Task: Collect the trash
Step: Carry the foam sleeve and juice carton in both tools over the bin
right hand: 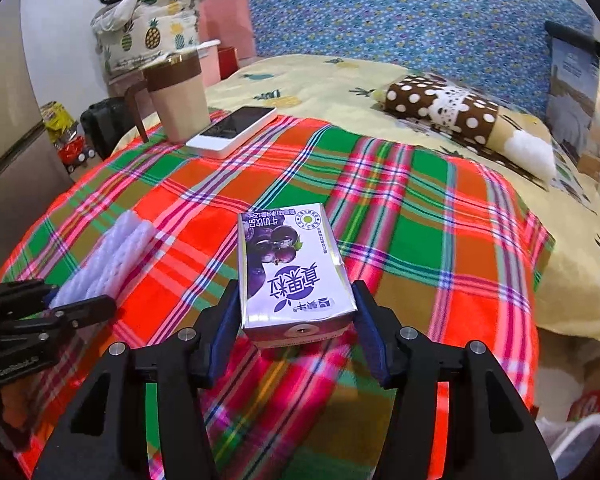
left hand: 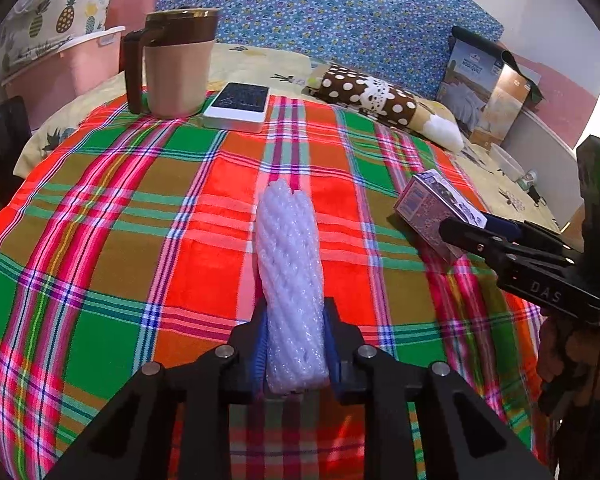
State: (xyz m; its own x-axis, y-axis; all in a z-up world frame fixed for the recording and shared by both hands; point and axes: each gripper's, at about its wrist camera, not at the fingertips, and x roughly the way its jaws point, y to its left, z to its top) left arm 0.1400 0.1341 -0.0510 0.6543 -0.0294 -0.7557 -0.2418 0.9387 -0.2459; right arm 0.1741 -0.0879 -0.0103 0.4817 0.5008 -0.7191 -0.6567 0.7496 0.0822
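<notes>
Between left tongs (left hand: 296, 344): foam wrap (left hand: 290, 276).

foam sleeve (left hand: 290, 276): white ribbed foam | carton (right hand: 292, 268): glossy printed card | cloth (left hand: 120, 220): woven plaid

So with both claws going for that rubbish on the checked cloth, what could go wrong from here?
Three things, I'd guess. The left claw grips only the near end of the white foam netting; being soft, it may sag or slip out. The right claw straddles the purple drink carton with its pads apparently not yet pressing, so closing might skew or crush it. Either could snag the checked cloth.
</notes>
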